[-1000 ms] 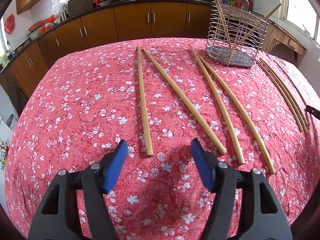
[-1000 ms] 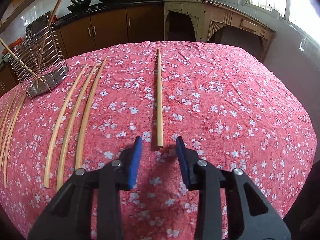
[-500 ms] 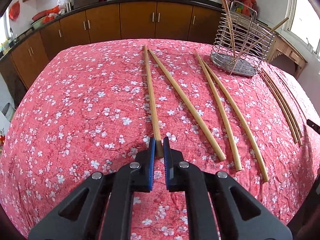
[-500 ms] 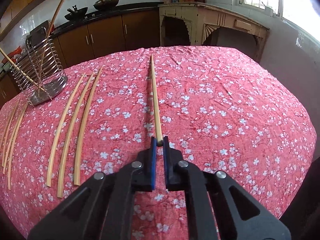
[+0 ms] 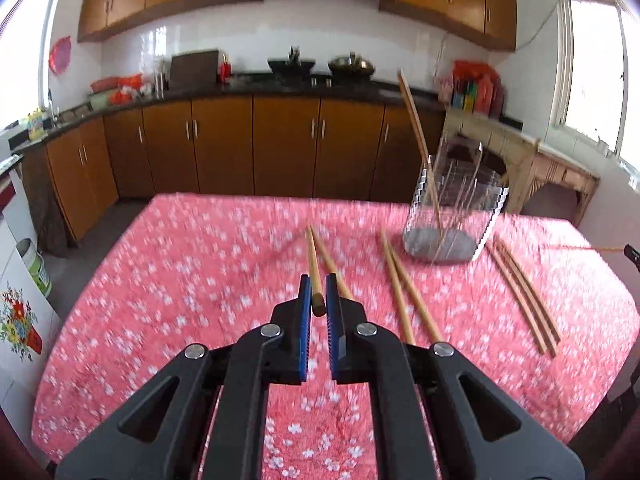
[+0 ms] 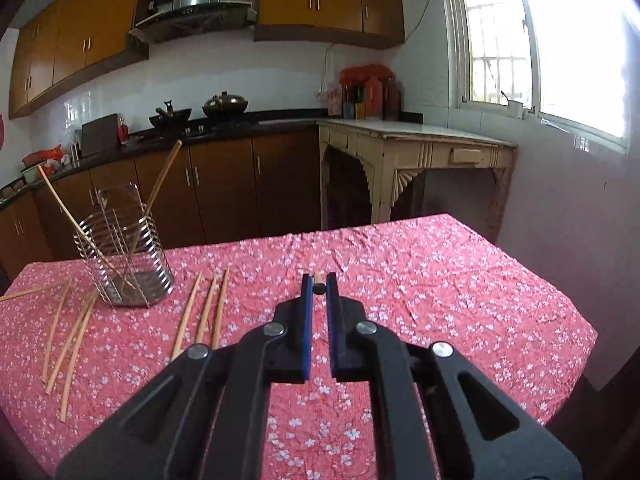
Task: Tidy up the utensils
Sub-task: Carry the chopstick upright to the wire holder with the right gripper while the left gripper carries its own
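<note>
My left gripper (image 5: 316, 300) is shut on the near end of a long wooden chopstick (image 5: 313, 264), lifted off the red floral tablecloth (image 5: 192, 280). My right gripper (image 6: 319, 292) is shut on the end of another chopstick (image 6: 319, 281), seen almost end-on. A wire utensil holder (image 5: 454, 216) stands at the back of the table with two chopsticks leaning in it; it also shows in the right wrist view (image 6: 124, 264). Several loose chopsticks (image 5: 404, 292) lie on the cloth, also seen in the right wrist view (image 6: 204, 312).
Three thin chopsticks (image 5: 524, 300) lie right of the holder. Brown kitchen cabinets (image 5: 280, 144) and a counter with pans run behind the table. A pale wooden side table (image 6: 412, 160) stands under the window at the right. The table edge (image 6: 560, 380) drops off at the right.
Both grippers closed on the near ends of chopsticks, then rose and tilted up with them; the views now look level across the table toward the cabinets.
</note>
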### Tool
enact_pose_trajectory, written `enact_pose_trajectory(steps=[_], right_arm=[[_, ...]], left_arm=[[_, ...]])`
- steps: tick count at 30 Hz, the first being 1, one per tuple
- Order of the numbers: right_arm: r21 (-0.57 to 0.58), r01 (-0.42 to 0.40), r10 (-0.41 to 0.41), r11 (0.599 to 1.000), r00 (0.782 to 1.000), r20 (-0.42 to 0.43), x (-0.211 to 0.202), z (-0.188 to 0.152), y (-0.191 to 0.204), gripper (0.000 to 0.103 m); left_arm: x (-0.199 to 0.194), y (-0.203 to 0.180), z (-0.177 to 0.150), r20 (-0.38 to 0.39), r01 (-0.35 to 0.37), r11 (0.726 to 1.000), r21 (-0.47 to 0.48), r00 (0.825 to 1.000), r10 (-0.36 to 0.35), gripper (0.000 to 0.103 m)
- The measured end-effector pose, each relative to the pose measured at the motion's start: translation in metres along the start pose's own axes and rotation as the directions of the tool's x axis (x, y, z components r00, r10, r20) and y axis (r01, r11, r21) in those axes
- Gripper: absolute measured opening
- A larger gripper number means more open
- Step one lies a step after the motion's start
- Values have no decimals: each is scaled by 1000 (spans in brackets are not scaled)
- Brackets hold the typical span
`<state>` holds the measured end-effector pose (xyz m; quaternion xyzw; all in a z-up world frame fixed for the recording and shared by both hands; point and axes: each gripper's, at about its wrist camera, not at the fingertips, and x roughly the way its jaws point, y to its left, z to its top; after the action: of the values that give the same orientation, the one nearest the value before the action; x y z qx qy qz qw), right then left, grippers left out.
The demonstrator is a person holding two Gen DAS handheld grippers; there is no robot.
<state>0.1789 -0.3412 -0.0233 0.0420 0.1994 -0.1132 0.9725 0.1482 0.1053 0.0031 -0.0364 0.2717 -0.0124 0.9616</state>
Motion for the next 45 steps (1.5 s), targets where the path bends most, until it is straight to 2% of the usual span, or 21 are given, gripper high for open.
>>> enact_pose_trajectory(steps=[4,7,17,29,45], right_arm=[[8,-4,4,1000,998,59,-7,17,1,7],[19,-5,4,1000,996,88,-8,29,0,7],[62,-48,41,997,992,117,-4,61,-4,7],[79,-112,102,991,988,115,-9,79,-4,7],[41,-208,201,977,969,142,-34,97,15,7]], left_arm=[[-14,-1,30,92,-9,1000,-21,996,11,7],[-20,-4,45,134,-13,999,-32,991,17,7],[-29,-10,74,202,-38,999,-39,978,45,6],[-37,-20,89,239,-41,999,-29,970,47,6],[-44,-33,100,261,2,1000,-19,965,3,6]])
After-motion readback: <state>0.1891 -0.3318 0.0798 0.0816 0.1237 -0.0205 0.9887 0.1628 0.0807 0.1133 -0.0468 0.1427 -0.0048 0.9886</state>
